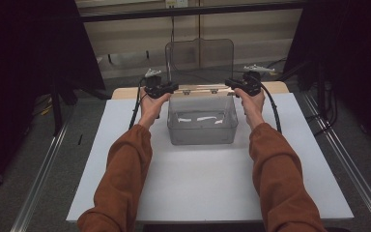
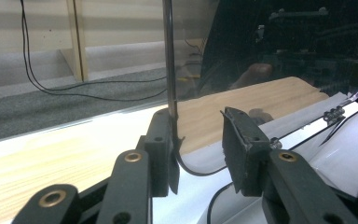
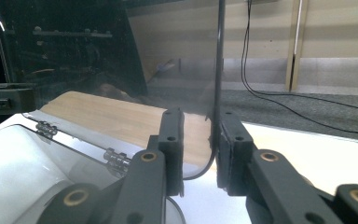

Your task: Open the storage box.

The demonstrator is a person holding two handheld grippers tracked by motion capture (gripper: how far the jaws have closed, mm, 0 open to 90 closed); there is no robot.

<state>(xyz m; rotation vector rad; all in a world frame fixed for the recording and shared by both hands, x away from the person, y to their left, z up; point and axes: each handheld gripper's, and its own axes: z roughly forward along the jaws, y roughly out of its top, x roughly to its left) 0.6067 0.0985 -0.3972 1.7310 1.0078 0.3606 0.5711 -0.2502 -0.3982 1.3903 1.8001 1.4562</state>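
Left hand-held gripper (image 2: 198, 154) jaws apart, straddling upright clear lid (image 2: 261, 60) edge; right hand-held gripper (image 3: 199, 149) nearly pinching opposite edge.

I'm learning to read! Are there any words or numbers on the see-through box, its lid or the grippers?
No readable text: none on the clear box, its raised lid, the left gripper or the right gripper.
White scraps in the box: too small to read.

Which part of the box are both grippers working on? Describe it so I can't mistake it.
On the white table stands a clear plastic box. Rising upright from its far rim is the hinged clear lid, with the left gripper and right gripper at its bottom corners. Unlike the box walls, it is a flat sheet with rounded corners.
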